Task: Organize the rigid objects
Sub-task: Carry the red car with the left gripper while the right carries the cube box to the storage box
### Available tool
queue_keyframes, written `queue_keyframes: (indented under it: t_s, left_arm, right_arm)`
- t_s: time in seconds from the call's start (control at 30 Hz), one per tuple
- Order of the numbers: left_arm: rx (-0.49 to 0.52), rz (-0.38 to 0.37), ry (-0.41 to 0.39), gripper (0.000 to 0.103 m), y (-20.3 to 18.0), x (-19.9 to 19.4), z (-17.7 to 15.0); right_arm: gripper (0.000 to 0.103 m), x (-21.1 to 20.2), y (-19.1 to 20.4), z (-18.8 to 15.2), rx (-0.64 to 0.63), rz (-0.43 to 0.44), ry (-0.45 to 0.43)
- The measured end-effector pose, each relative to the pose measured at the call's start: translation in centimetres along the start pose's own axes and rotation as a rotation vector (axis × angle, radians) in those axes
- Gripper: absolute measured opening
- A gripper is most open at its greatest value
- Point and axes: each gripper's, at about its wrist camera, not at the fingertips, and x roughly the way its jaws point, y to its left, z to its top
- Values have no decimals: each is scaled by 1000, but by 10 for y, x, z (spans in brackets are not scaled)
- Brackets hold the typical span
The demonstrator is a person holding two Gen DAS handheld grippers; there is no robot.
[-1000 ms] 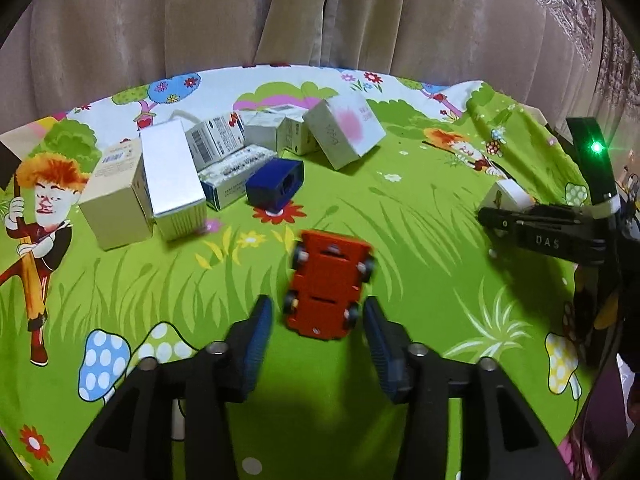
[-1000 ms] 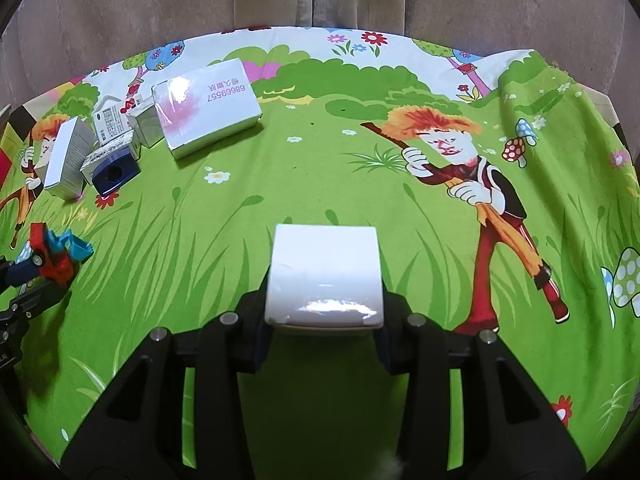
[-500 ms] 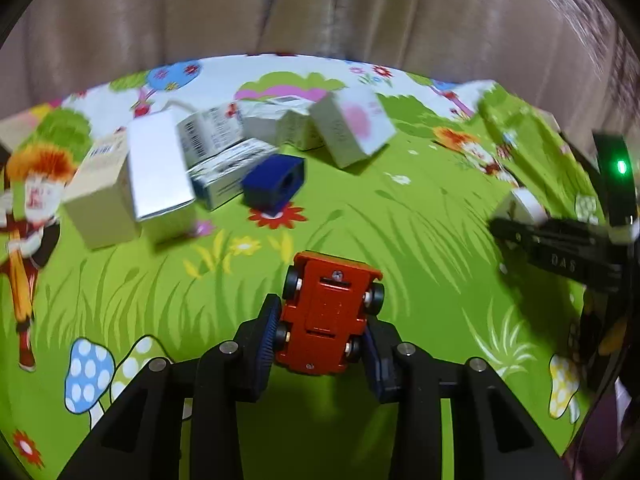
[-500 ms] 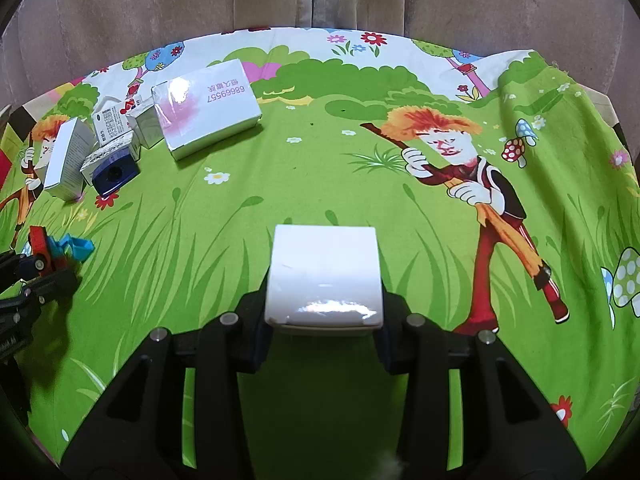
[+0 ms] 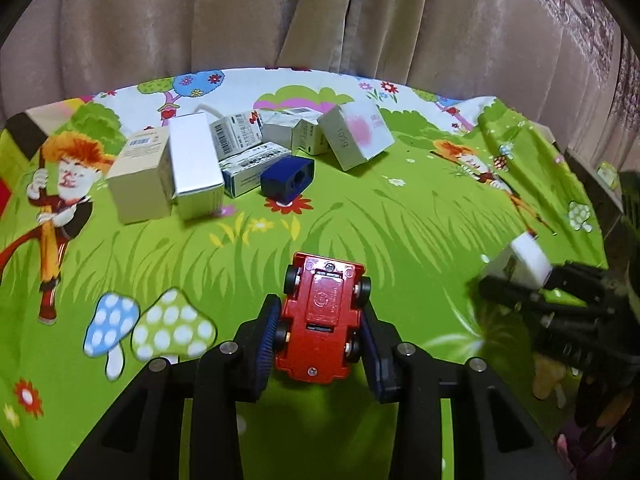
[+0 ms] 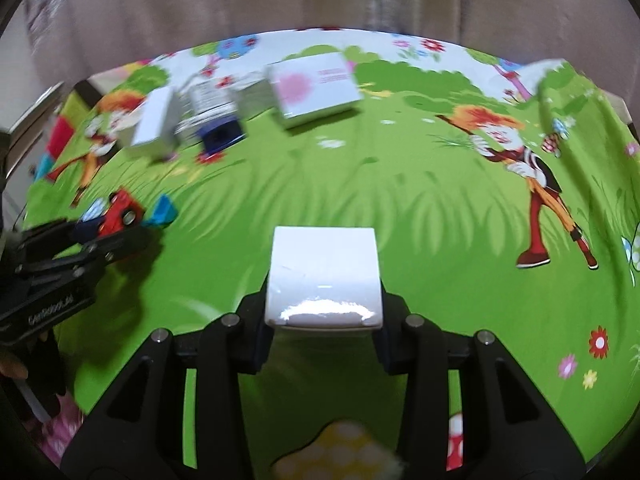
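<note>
While a red toy car (image 5: 322, 322) is clamped underside-up between the jaws of the left gripper (image 5: 320, 336) above the near part of the cartoon-printed cloth (image 5: 400, 216), a white box (image 6: 324, 276) is clamped by the right gripper (image 6: 322, 312). Cartons (image 5: 192, 168) and a blue sharpener (image 5: 288, 176) are clustered toward the cloth's far edge.

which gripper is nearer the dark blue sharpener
Left. The left gripper, holding the red toy car, faces the dark blue sharpener; the right gripper is off to its right.
</note>
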Motion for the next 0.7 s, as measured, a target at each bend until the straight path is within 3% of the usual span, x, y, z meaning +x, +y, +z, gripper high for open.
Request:
queue_keyframes:
  t_s: [0.3,0.7]
  left_arm:
    - [22,-15,2,39,-10,-22,-13]
    - [170,-50,21,39,-67,-36,-23]
  right_arm:
    - [45,-27,29,-18,-74,22,4]
    - [45,-72,-1,-43,-35,-40,6]
